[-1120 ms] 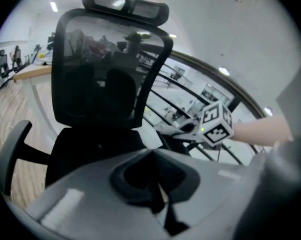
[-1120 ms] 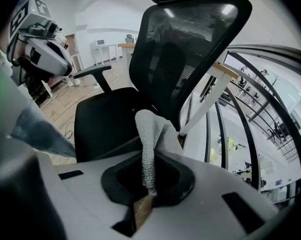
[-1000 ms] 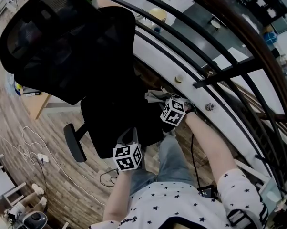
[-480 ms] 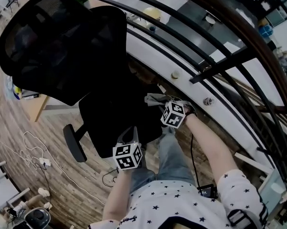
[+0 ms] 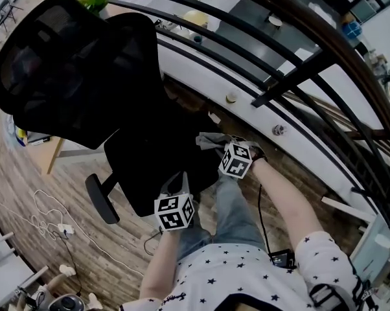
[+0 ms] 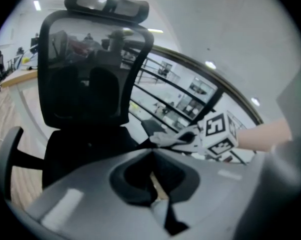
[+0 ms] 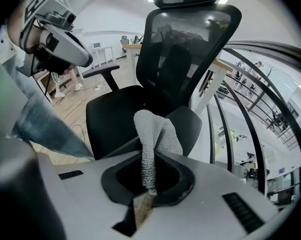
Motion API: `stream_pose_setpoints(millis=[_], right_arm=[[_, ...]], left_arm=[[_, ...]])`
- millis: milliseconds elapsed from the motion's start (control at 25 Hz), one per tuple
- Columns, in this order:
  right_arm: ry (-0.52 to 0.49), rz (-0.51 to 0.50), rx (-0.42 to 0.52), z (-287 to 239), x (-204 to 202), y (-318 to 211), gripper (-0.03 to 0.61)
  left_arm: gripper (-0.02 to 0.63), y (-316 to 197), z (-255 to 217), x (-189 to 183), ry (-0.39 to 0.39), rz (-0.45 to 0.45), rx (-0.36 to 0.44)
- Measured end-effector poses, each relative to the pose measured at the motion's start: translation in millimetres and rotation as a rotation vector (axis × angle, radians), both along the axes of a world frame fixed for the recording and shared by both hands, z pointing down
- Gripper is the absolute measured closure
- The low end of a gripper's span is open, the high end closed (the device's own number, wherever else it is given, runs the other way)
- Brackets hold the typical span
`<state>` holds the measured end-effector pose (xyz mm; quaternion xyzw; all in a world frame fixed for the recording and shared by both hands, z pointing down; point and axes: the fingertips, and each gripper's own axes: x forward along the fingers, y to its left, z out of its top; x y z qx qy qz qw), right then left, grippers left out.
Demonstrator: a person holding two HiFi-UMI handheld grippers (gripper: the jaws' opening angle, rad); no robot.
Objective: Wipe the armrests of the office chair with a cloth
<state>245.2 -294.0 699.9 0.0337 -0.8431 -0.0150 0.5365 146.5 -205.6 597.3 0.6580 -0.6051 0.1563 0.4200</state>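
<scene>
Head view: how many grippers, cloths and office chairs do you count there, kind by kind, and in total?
grippers: 2, the left gripper and the right gripper
cloth: 1
office chair: 1
Total: 4

Open-plan office, office chair, desk, balcony railing

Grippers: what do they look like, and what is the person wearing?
Both are pale grey plastic. The left gripper and the right gripper each carry a white cube with black square markers. The person wears a white short-sleeved shirt with small dark stars and blue jeans. A thin black cable runs by the right arm.
</scene>
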Motion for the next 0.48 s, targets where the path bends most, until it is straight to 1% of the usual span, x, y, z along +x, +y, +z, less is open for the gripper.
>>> stream_pose_setpoints(millis=[240, 480], right_arm=[[0.014, 0.009, 0.005, -0.3, 8.9, 12.6, 0.554], [0.008, 0.022, 0.016, -0.7, 18.9, 27.5, 0.554]], left_arm=[[0.606, 0.6, -1.1, 3.9, -0.002, 0.036, 0.001], [0.606, -2.3, -3.5, 8.6, -0.002, 0.070, 0.010]])
